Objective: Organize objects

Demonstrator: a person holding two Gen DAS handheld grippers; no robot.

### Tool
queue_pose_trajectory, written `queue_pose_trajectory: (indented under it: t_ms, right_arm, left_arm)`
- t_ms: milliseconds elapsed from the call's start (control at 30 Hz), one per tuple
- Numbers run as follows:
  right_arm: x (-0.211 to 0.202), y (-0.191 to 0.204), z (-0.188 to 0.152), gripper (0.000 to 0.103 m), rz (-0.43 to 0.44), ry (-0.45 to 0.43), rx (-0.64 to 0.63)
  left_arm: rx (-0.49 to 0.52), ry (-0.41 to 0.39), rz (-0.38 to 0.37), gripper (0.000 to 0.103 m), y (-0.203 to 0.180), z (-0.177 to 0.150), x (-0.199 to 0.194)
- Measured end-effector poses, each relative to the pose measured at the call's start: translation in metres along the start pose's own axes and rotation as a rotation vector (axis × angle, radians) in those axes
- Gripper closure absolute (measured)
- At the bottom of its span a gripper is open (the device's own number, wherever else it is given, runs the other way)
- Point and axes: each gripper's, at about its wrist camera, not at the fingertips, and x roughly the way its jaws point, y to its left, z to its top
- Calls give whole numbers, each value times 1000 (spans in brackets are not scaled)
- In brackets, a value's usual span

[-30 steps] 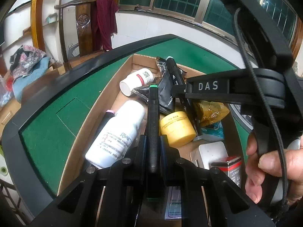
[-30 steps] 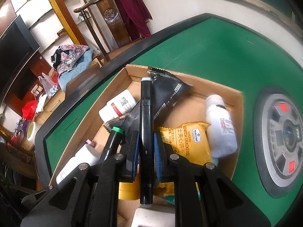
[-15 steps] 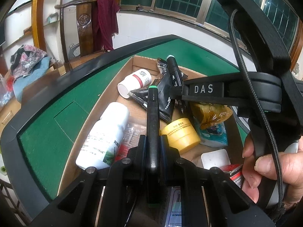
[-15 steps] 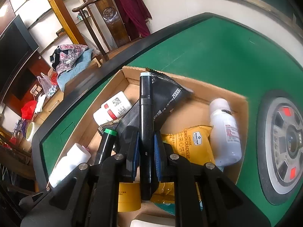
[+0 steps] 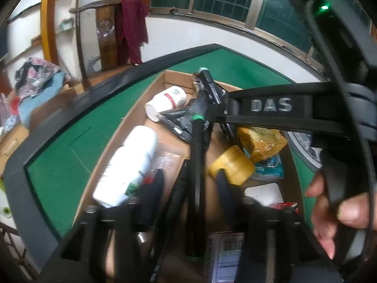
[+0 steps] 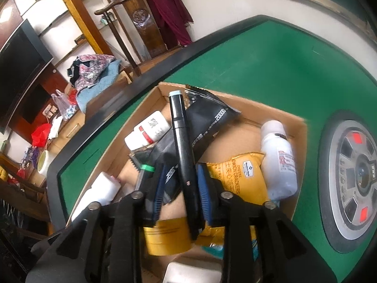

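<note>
While both markers hang over the cardboard box point(image 6: 278, 115), the drop is in progress: most of the sorting looks done, these two are what's left.

Room: window bars and a white wall behind, wooden chair point(image 5: 106, 30) with maroon cloth, shelving, clothes pile at left.

Surface: green felt table point(image 6: 271, 66) with black rim; box sits near its far-left edge, a round control hub point(image 6: 353, 176) just right of the box.

Box already holds white bottles, black pouch point(image 6: 212, 120), yellow cracker bag point(image 6: 238, 176), yellow jar point(image 5: 232, 168).

Left gripper point(image 5: 188, 188): jaws opening, green-capped marker point(image 5: 197, 155) loose between them, blurred.

Right gripper point(image 6: 180, 189): jaws opening, blue pads off the pale-capped marker point(image 6: 182, 146), which tilts over the box middle.
</note>
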Motion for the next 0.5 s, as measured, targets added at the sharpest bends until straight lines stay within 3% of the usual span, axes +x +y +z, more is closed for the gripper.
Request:
queue_pose_trajectory:
  t_ms: [100, 200, 500]
  right_arm:
    - [-12, 5, -5, 62, -3, -22, -12]
    - [-23, 7, -9, 51, -27, -53, -23]
    - [-47, -4, -25, 50, -41, -81, 16]
  left_arm:
    - [-7, -11, -22, 40, 0, -1, -6]
    - [14, -23, -22, 39, -7, -4, -11]
    - [22, -49, -29, 39, -21, -12, -29]
